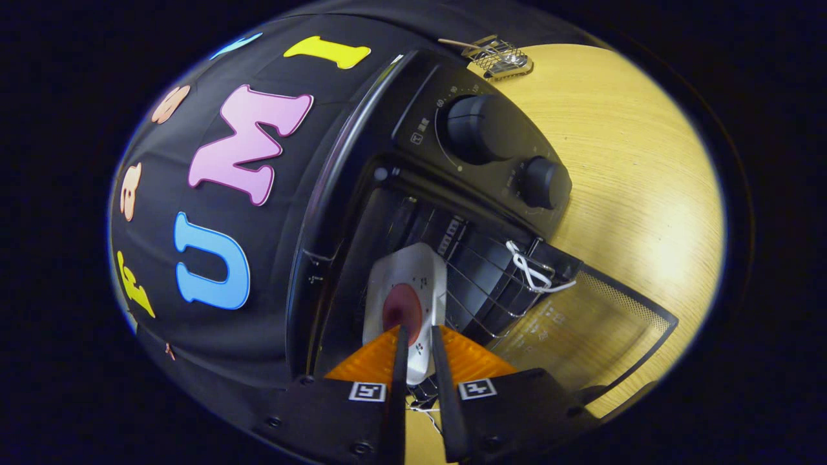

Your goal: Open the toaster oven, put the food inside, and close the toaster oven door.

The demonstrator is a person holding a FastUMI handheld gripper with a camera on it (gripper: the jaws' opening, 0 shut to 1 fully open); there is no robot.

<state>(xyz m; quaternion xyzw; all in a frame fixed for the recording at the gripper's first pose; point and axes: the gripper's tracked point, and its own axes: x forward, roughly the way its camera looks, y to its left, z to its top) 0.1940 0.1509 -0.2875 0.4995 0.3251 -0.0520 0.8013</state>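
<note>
White plastic marks the food tray point(413, 284) clamped between the gripper point(418, 361) fingers, both pressing its near edge. It is a shallow, rounded-corner tray with a dark red round patty sunk in its middle and small dark specks on the rim. It juts forward at 12 o'clock from the fingertips into the toaster oven point(452, 194), over the wire rack point(481, 290). The oven is black, and its glass door point(581, 323) hangs open at 3 o'clock over the wooden table point(646, 161). A white cord point(533, 268) is tied to the rack. Two black knobs point(481, 129) sit at 1 o'clock; the printed markings round them are too small to read. Well beyond, a small wire basket point(501, 57) lies on the table.
</note>
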